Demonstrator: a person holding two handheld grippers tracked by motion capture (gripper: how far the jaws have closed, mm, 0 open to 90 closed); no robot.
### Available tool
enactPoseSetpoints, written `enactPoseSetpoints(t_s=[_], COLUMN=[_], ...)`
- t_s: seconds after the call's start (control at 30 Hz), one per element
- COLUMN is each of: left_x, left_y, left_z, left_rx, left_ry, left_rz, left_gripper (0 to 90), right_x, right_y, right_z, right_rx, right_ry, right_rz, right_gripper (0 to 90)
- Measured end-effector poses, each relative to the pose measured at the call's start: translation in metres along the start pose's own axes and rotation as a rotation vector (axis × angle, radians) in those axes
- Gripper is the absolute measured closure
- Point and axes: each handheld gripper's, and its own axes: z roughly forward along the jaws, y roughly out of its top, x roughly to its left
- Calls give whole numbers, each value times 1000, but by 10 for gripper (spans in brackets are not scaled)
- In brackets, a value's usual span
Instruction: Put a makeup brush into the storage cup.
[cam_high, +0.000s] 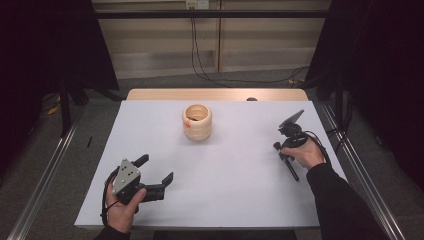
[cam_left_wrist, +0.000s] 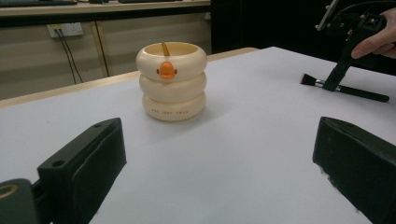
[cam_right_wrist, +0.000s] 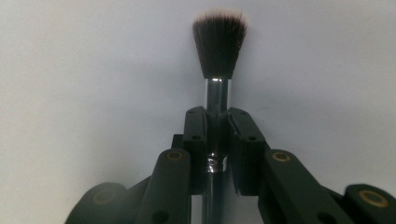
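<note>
Nearest the lens in the right gripper view, the right gripper (cam_right_wrist: 217, 135) has its two black jaws pinching the brush (cam_right_wrist: 218, 70) on the shiny metal collar, one pad on each side. The dark handle runs back beneath the jaws toward the camera, and the bristle tuft sticks straight out beyond the tips. So the brush's long axis lies along the line of the jaws, not across them, and the bristles lead.

In the high view the same right gripper (cam_high: 284, 150) stands near the right edge of the white counter (cam_high: 225, 190), pointing down at it, and the brush (cam_high: 286, 161) lies flat on the surface under it, its handle running toward the person. It looks not yet lifted.

The left gripper (cam_high: 156, 169) rests near the front left of the counter with its jaws spread wide and nothing between them. Its own view looks straight between those jaws, up the counter to the cream ringed holder (cam_left_wrist: 172, 81), which stands upright, well beyond the tips and a little left of their centre line. Something thin already leans inside it.

From the high view the holder (cam_high: 197, 121) sits farther up the counter, well apart from both grippers and to the left of the brush. Neither hand is plainly nearer. My judgement: the move turns on tipping the brush from lying flat to upright, so it can drop into the holder's open top.
</note>
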Motion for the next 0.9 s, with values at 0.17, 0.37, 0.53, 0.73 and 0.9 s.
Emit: enactPoseSetpoints(t_s=[0.17,0.37,0.53,0.73,0.9], left_x=[0,1,1,1,1], left_y=[0,0,0,0,0], left_z=[0,0,0,0,0], left_rx=[1,2,-3,-7,-7], left_ry=[6,4,5,3,4], left_rz=[-5,-6,-11,-15,-17], left_gripper=[25,25,26,26,25], right_x=[-1,-3,-4,-7,-10], right_y=[0,-2,-5,-6,-9], right_z=[0,-1,-2,-5,-9], right_rx=[-2,-14,-31,-54,-90], right_ry=[7,22,32,46,50], right_rz=[-7,-7,-14,-4,0], right_gripper=[789,789,789,789,789])
